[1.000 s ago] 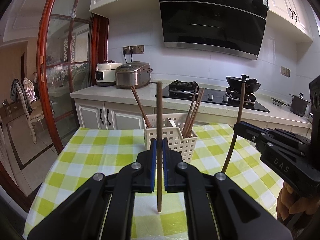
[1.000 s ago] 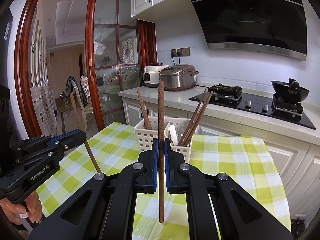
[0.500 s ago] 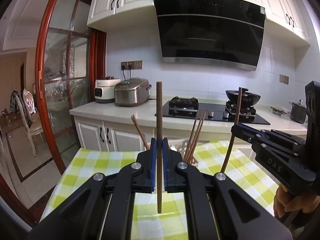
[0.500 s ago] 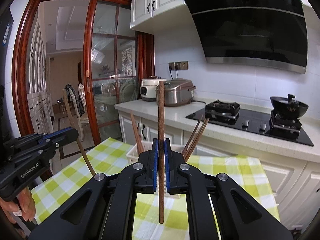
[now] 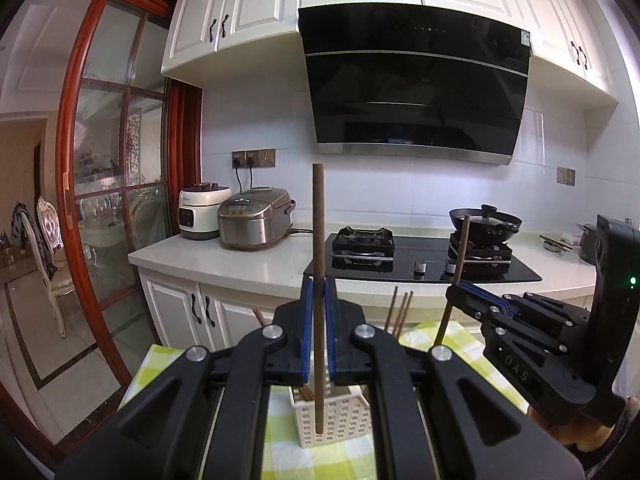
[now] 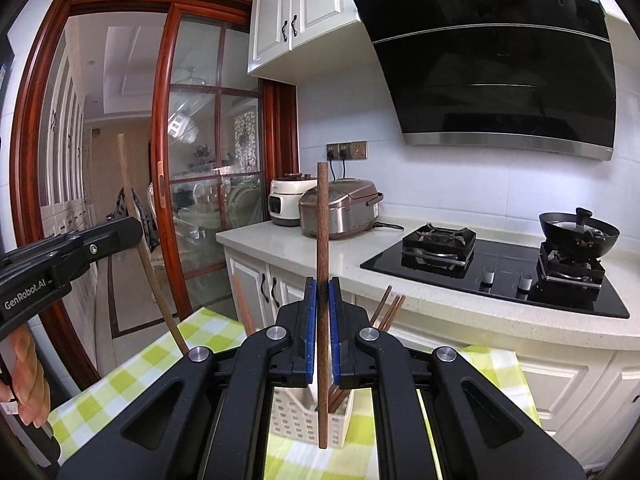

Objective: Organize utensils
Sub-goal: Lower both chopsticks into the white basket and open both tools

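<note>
1. Left gripper clamps one chopstick upright; right gripper likewise pinches another chopstick
2. Both hang above white basket
3. Sticks look light, stiff, slick; mid-shaft hold suits

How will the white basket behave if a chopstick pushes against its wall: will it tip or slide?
The basket looks like thin perforated plastic, so probably light and easy to slide on the tablecloth. Chopsticks leaning out of it may raise its balance, so tipping seems possible.
</note>
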The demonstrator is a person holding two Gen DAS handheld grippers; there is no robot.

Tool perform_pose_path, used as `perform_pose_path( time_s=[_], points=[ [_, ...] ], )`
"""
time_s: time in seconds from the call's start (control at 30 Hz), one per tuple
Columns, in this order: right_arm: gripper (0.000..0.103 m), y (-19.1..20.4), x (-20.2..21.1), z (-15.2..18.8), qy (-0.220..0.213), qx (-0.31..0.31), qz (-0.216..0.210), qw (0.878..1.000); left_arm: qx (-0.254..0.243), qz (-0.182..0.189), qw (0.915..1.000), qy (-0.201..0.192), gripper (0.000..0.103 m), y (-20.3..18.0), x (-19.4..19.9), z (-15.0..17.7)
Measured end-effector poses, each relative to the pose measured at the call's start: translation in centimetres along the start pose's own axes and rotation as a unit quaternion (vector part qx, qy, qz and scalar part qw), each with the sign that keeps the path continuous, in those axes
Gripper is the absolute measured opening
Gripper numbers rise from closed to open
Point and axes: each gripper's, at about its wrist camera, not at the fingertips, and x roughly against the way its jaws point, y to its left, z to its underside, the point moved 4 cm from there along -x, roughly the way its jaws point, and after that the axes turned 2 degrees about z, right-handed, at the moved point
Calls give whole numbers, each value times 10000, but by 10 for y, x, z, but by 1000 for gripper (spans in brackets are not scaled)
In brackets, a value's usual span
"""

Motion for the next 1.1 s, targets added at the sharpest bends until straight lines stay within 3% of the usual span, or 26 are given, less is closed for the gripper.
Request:
perform_pose_path(
  time_s=[0.47, 0.83, 1.1],
  points=[
    [6, 4, -58, -5, 115, -114, -49, 9999, 370, -45, 9993, 31, 6, 27, -66, -21],
    [6, 10, -93, 29, 648, -137, -201, 9976, 712, 253, 9947, 694, 6, 32, -112, 25],
    [6, 6, -107, 50, 960, -296, -251, 9946, 882, 238, 9893, 1139, 6, 37, -128, 70]
  ],
)
